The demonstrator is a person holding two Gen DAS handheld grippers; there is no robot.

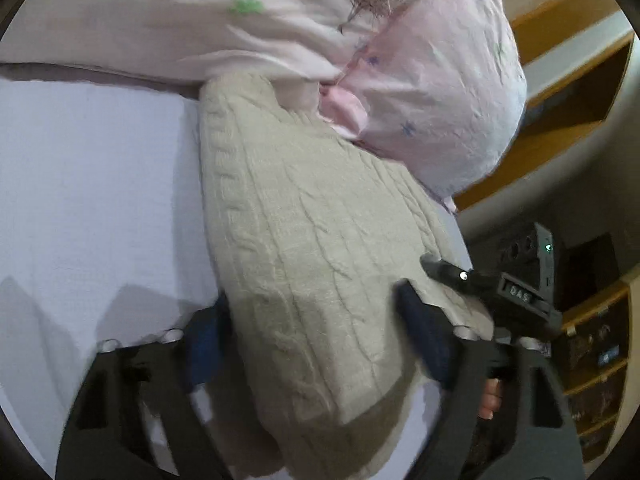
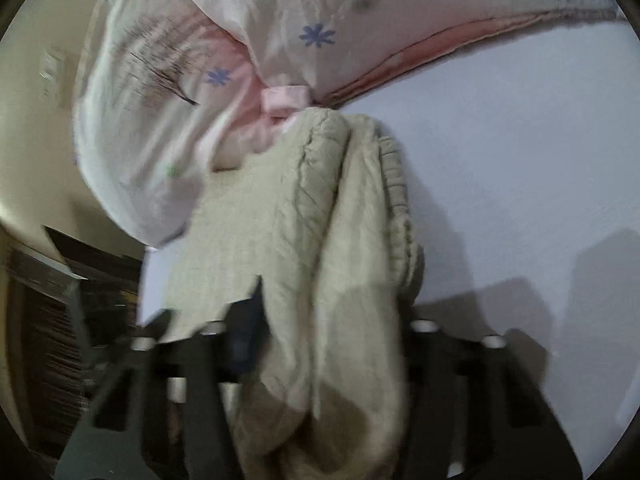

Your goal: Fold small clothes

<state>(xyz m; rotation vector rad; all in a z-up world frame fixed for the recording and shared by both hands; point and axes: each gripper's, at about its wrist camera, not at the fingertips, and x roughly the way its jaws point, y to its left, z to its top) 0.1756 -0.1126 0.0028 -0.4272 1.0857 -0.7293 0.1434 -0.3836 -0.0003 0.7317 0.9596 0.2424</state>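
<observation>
A beige cable-knit garment (image 1: pixel 304 248) lies across the white surface (image 1: pixel 92 200), folded into a thick band. My left gripper (image 1: pixel 316 324) has its blue-padded fingers (image 1: pixel 208 344) on both sides of the knit and is shut on it. In the right wrist view the same beige knit (image 2: pixel 332 280) bunches in folds between my right gripper's (image 2: pixel 324 340) fingers, which are shut on it. My right gripper also shows in the left wrist view (image 1: pixel 516 292), at the knit's right edge. The knit's far end touches a pink garment.
A pale pink garment with blue and green star prints (image 1: pixel 432 92) is heaped at the back, also in the right wrist view (image 2: pixel 168 128). Wooden shelving (image 1: pixel 568 92) stands beyond the surface's right edge. Dark furniture (image 2: pixel 52 300) lies left of the surface.
</observation>
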